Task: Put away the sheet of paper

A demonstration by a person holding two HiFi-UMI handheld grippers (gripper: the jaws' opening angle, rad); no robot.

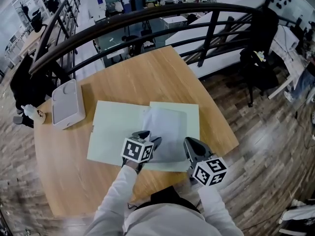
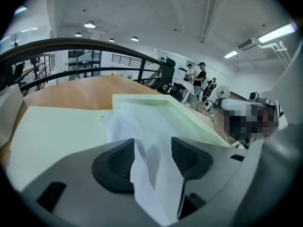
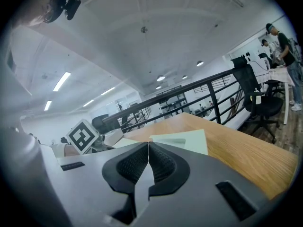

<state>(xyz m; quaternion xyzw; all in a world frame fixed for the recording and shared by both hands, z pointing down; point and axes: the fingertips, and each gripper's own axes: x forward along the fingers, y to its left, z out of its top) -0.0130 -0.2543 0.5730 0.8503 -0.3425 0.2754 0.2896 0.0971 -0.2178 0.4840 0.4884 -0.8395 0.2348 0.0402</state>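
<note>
The sheet of paper [image 1: 166, 129] lies rumpled on the right half of the open green folder [image 1: 115, 132]. Left gripper [image 2: 152, 159]: jaws spread, the sheet's near edge loose between them. Right gripper [image 3: 148, 162]: jaws pressed together, pinching the sheet at the folder's near right corner.

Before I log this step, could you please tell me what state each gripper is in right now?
Left gripper: open; the sheet of paper stands between its jaws, unpinched.
Right gripper: closed, seemingly on the sheet's edge.
</note>
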